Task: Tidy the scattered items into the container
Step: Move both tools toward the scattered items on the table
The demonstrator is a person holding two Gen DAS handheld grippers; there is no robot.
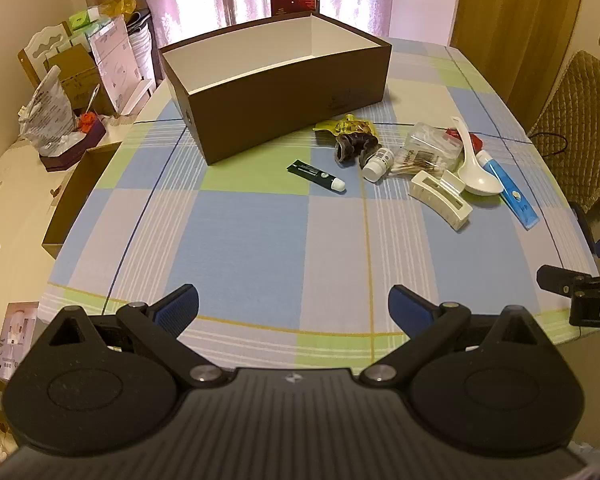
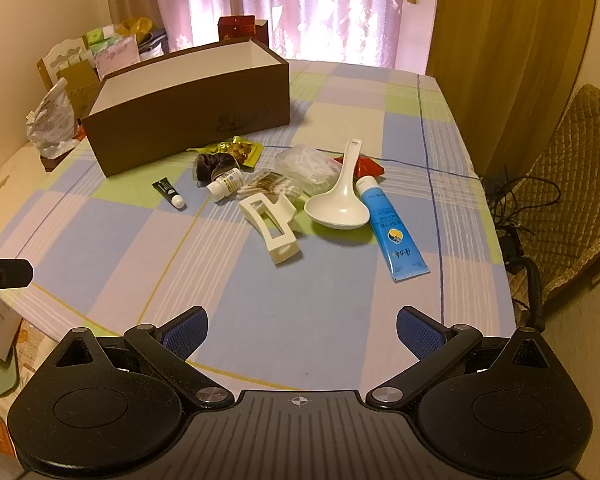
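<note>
Scattered items, from white hair claw (image 2: 270, 226) to blue tube (image 2: 392, 232), all lie on the bench (image 2: 260, 320) beside the empty brown box (image 2: 188, 116); both tongs, left (image 1: 293, 308) and right (image 2: 302, 330), gape wide, holding nothing.

My left gripper (image 1: 294, 306) hangs above the near edge of the checked tablecloth (image 1: 240, 232), jaws spread wide with nothing between them. Toward the far edge stands the brown box (image 1: 284, 96), its white inside bare. Toward the right edge lie a dark tube (image 1: 316, 176), a small white bottle (image 1: 377, 164), a white hair claw (image 1: 440, 198), a white spoon (image 1: 474, 168) and a blue tube (image 1: 508, 188).
</note>
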